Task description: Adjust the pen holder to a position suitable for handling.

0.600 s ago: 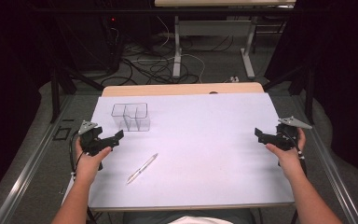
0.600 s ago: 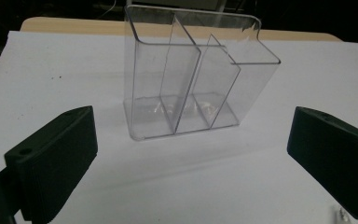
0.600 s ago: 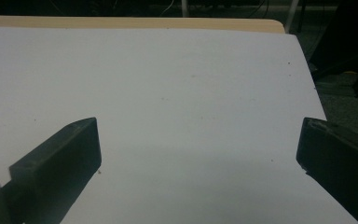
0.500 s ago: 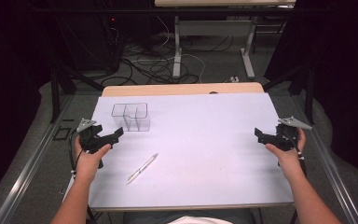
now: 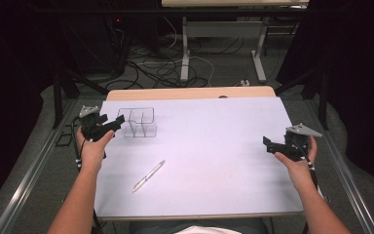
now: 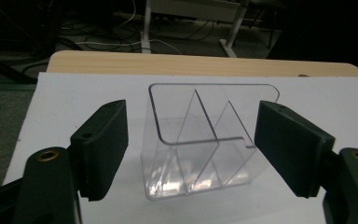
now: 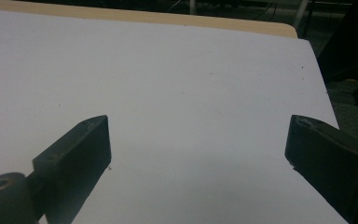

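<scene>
A clear plastic organizer (image 5: pixel 139 122) with divided compartments stands on the white table top (image 5: pixel 214 136) at the back left. My left gripper (image 5: pixel 116 124) is just left of it, jaws open and pointing at it. In the left gripper view the organizer (image 6: pixel 200 154) sits a little ahead, framed by the open left gripper (image 6: pixel 196 149), whose pads do not touch it. A silver pen (image 5: pixel 148 175) lies on the table nearer the person, apart from both hands. My right gripper (image 5: pixel 269 144) hovers at the right side, open, with bare table between the jaws of the right gripper (image 7: pixel 198 158).
A strip of wooden table edge (image 5: pixel 190 92) shows beyond the white top. Cables (image 5: pixel 160 68) and the legs of a desk (image 5: pixel 185 48) are on the floor behind. Dark metal rails run along both sides of the table.
My left gripper has moved forward, up to the left side of the clear organizer. The right gripper and the pen have stayed where they were.
</scene>
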Demonstrator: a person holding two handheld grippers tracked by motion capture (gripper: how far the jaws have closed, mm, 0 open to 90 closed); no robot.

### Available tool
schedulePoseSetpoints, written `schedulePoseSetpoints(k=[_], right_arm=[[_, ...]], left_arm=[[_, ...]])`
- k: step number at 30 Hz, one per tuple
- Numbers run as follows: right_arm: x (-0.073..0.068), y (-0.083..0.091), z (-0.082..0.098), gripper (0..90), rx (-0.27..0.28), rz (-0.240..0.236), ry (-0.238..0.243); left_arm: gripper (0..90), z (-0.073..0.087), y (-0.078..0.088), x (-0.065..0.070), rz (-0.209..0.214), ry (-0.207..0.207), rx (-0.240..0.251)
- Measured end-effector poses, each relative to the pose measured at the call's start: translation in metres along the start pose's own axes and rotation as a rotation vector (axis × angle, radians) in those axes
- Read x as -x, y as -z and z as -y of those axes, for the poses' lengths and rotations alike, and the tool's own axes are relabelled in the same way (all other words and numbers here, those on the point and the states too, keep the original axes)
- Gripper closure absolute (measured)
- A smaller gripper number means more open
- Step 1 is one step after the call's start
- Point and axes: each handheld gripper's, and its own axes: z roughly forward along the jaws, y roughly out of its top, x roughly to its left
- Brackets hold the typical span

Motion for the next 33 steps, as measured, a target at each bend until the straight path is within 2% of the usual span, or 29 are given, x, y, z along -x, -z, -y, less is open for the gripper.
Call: schedulePoseSetpoints(k=[4, 8, 13, 18, 20, 23, 24, 30, 33], right_arm=[[-0.003, 0.0, 0.0, 7.0, -0.011, 0.004, 0.003], [-0.005, -0.001, 0.001, 7.8, 0.002, 0.005, 0.012], [-0.009, 0.0, 0.001, 10.2, 0.008, 0.0, 0.023], [-0.01, 0.0, 0.002, 10.8, 0.005, -0.01, 0.021], [-0.011, -0.001, 0.002, 11.0, 0.004, -0.013, 0.026], [-0.011, -0.001, 0.003, 11.2, 0.005, -0.015, 0.024], [-0.012, -0.002, 0.003, 11.2, 0.003, -0.016, 0.026], [-0.01, -0.002, 0.004, 12.0, 0.001, -0.021, 0.026], [-0.01, -0.002, 0.004, 12.0, -0.002, -0.02, 0.02]], left_arm=[[33.7, -0.016, -0.007, 0.0, -0.021, -0.016, -0.028], [38.4, -0.029, -0.014, 0.001, -0.044, -0.038, -0.031], [39.9, -0.042, -0.02, 0.003, -0.067, -0.068, -0.05], [45.9, -0.049, -0.026, 0.005, -0.091, -0.063, -0.077], [51.4, -0.051, -0.029, 0.004, -0.11, -0.067, -0.091], [54.1, -0.052, -0.033, 0.002, -0.128, -0.052, -0.118], [57.5, -0.052, -0.034, 0.001, -0.134, -0.048, -0.132], [65.8, -0.047, -0.042, -0.005, -0.137, 0.012, -0.218], [67.9, -0.045, -0.045, -0.005, -0.146, 0.026, -0.261]])
